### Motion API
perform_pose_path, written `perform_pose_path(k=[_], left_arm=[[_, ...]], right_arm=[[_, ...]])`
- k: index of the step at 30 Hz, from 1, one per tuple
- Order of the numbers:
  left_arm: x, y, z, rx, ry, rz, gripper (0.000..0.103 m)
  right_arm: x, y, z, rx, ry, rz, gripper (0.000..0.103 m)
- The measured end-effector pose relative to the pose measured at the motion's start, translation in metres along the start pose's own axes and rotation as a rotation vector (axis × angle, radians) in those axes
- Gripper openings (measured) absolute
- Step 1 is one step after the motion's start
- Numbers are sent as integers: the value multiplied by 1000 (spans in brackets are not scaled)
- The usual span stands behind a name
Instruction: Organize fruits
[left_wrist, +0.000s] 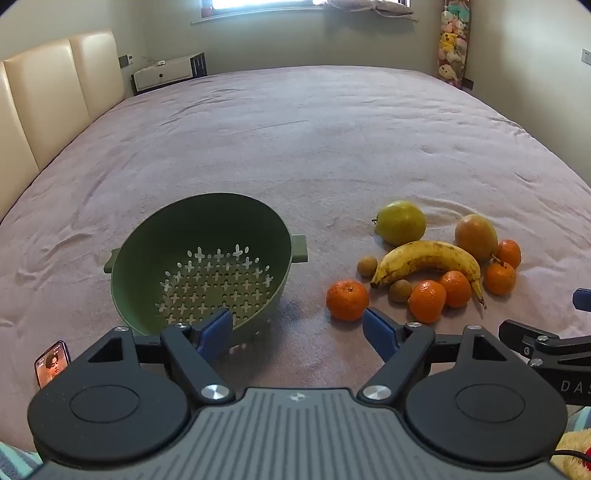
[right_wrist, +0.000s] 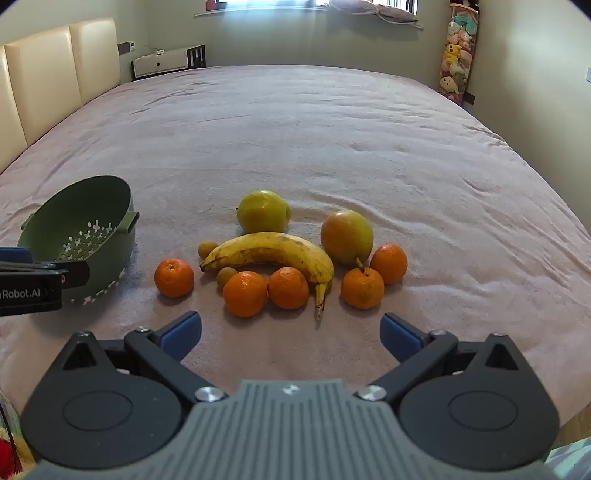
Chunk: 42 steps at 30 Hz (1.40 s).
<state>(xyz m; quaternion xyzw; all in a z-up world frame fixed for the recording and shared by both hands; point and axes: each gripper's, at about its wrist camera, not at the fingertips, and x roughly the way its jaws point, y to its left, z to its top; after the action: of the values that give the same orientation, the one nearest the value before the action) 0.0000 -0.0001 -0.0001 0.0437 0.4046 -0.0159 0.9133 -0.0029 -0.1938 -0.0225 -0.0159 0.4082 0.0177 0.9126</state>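
Left gripper (left_wrist: 297, 330): jaws spread wide, holding nothing, just before the green colander (left_wrist: 199, 266). Right gripper (right_wrist: 290, 334): jaws spread wide, holding nothing. Banana (right_wrist: 273, 253), pears and tangerines lie clustered right of the colander, apart from it.

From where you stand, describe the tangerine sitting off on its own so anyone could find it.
On the pink bedspread, look between the green colander and the fruit pile around the banana. The lone tangerine lies there, touching nothing, while the other four tangerines crowd against the banana or the pears.
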Motion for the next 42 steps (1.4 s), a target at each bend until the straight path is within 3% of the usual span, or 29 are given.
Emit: perform_pose_path(k=[23,42], left_arm=[[3,6,-2,-20,26,-4,94],[-1,3,2,5,0,-9,94]], right_arm=[[3,3,0,4,15,-9,99],[0,1,1,18,1,-14,99]])
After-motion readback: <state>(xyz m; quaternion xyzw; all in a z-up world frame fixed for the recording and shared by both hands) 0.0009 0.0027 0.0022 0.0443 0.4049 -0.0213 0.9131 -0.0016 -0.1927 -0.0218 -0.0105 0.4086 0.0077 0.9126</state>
